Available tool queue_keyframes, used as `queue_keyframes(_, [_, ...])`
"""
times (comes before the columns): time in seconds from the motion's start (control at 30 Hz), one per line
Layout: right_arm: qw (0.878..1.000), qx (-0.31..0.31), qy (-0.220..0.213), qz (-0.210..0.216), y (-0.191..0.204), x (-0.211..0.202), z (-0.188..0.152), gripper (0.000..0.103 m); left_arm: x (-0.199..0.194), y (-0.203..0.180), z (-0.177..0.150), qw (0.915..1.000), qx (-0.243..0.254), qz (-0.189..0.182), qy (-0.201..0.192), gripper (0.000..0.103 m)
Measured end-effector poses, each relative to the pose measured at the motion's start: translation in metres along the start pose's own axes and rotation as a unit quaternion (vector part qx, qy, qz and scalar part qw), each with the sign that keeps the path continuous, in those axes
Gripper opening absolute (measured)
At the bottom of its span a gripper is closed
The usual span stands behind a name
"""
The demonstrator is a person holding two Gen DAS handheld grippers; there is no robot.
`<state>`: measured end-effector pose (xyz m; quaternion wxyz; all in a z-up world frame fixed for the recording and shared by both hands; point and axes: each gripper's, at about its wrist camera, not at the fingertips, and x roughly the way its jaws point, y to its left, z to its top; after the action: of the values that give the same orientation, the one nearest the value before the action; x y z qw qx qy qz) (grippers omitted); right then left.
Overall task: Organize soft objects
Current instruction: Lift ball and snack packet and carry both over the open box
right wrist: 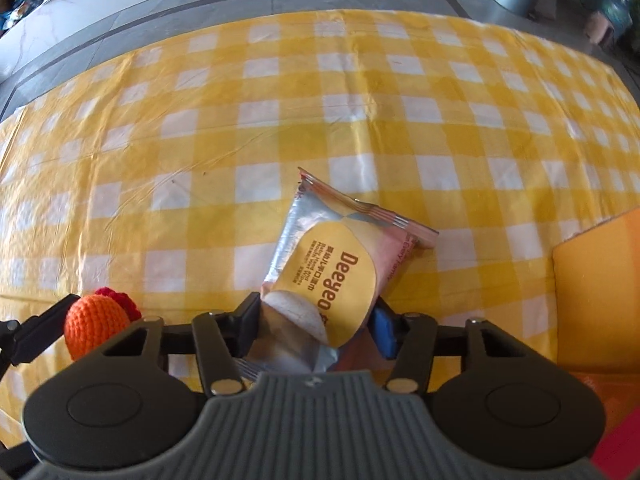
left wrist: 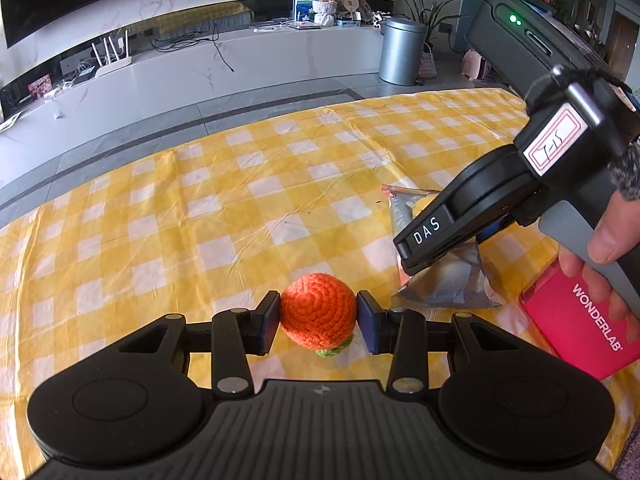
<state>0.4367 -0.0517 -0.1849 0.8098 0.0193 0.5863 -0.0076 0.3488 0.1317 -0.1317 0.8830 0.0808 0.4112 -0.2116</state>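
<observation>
on the checked cloth (right wrist: 360,92), left gripper (left wrist: 318,314) clasps crocheted orange (left wrist: 318,310), right gripper (right wrist: 316,322) straddles packet (right wrist: 332,264).

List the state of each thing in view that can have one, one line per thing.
Left gripper: shut on the crocheted orange ball.
Crocheted orange ball: held between the fingers, at the checked tablecloth.
Right gripper: fingers either side of the Deeyeo wipes pack; contact unclear.
Deeyeo wipes pack: sealed, lying flat on the cloth.
Pink Wonderlab box: lying near the table edge.
</observation>
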Motion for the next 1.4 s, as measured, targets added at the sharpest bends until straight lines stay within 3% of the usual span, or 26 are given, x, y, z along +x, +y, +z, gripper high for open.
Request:
queue_keyframes(0.2, [0.999,-0.030,-0.006,0.015,0.004,-0.014,-0.010,0.040,-0.023,-0.004,-0.003,0.9999,0.005,0.009,0.001,0.047])
queue_keyframes(0.53, [0.992,-0.080,-0.012,0.100,0.006,-0.089,-0.048,0.040,-0.083,-0.030,-0.012,0.9993,0.026,0.021,0.016,0.047])
queue_keyframes(0.67, [0.990,-0.091,-0.019,0.110,-0.004,-0.126,-0.070,0.040,-0.110,-0.054,-0.012,0.9983,0.043,0.035,0.021,0.047])
queue_keyframes(0.87, [0.988,-0.094,-0.046,0.118,-0.040,-0.184,-0.106,0.040,-0.152,-0.102,-0.010,0.9976,0.061,0.032,0.008,0.047])
queue_keyframes(1.13, [0.985,-0.092,-0.095,0.111,-0.114,-0.254,-0.152,0.040,-0.198,-0.174,0.000,0.9963,0.084,-0.005,-0.021,0.047])
queue_keyframes(1.4, [0.985,-0.086,-0.123,0.083,-0.199,-0.293,-0.188,0.041,-0.208,-0.254,0.021,0.9871,0.139,-0.056,-0.056,0.047])
